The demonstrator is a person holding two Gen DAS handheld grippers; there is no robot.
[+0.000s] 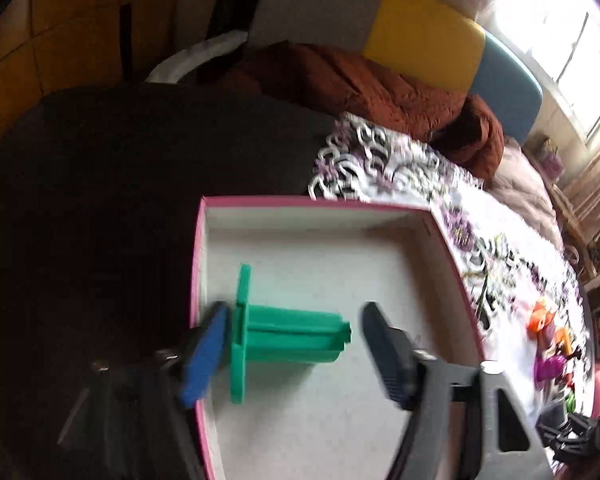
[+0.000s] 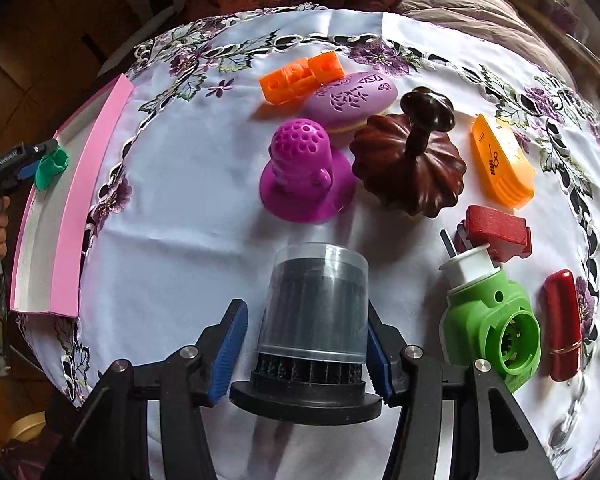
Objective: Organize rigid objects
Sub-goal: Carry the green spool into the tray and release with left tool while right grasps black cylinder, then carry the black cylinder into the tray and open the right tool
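Spool (image 1: 284,330), green and flanged, lies on its side in the pink-edged box (image 1: 452,248), near the box's left wall. The left gripper (image 1: 294,354) hangs over it with jaws spread wide; the flange sits just beside the blue pad, the dark pad stands well clear of the other end, and nothing is pinched. The right gripper (image 2: 306,354) straddles a clear-capped black cylinder (image 2: 316,312) that stands on a black base on the flowered cloth (image 2: 172,216). Its right pad lies against the cap, while a gap shows at the left pad, so I cannot tell whether it grips. On the cloth beyond stand a magenta holed piece (image 2: 304,172), a brown ribbed lid (image 2: 412,164), orange blocks (image 2: 300,76), a lilac oval (image 2: 352,98), an orange case (image 2: 502,160), a red block (image 2: 496,232), a green plug (image 2: 496,316) and a red tube (image 2: 564,324). The box sits at the cloth's left edge.
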